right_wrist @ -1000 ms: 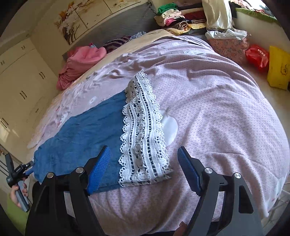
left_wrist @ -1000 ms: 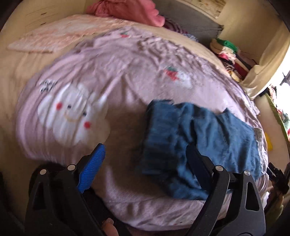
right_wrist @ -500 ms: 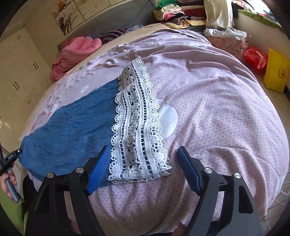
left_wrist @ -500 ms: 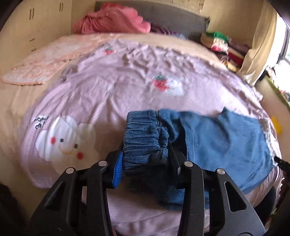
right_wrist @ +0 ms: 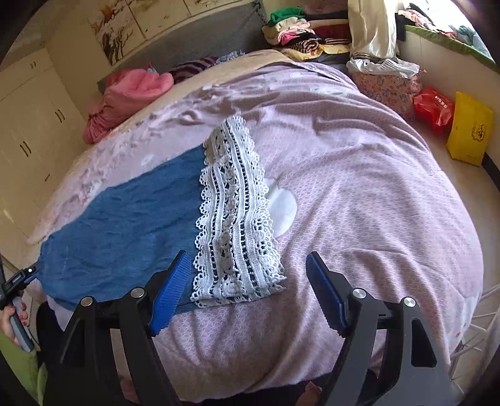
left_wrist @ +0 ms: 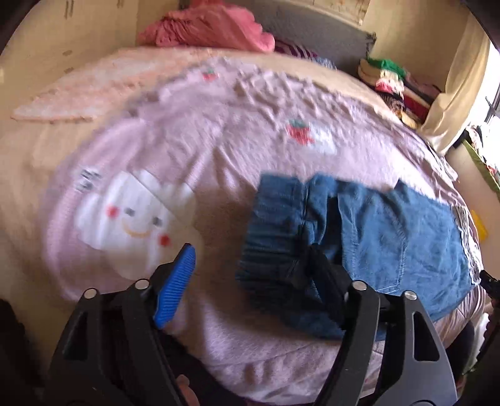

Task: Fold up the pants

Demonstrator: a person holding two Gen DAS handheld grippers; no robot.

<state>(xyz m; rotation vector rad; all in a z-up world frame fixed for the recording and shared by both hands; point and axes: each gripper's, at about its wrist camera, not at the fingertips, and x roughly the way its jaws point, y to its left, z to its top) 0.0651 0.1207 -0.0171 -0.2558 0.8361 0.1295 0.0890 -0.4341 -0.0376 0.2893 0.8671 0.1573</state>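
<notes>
Blue denim pants (left_wrist: 359, 243) with a white lace hem (right_wrist: 234, 218) lie flat on the pink bedspread (left_wrist: 218, 140). In the left wrist view the elastic waistband end (left_wrist: 275, 231) lies just ahead of my left gripper (left_wrist: 253, 274), which is open and empty; its right finger overlaps the waistband's near corner. In the right wrist view the blue cloth (right_wrist: 125, 225) runs left and the lace hem lies between the open fingers of my right gripper (right_wrist: 250, 284), which holds nothing.
A pink bundle (left_wrist: 212, 28) lies by the grey headboard (right_wrist: 193, 47). Stacked clothes (right_wrist: 300, 34) and a floral bag (right_wrist: 387, 87) stand beyond the bed. Red and yellow bags (right_wrist: 468, 128) sit on the floor at right. A white cupboard (right_wrist: 28, 125) stands at left.
Half a second ago my left gripper was shut on the waistband; now it is open and has drawn back left. The waistband lies on the bed. The right gripper stayed open over the lace hem.
</notes>
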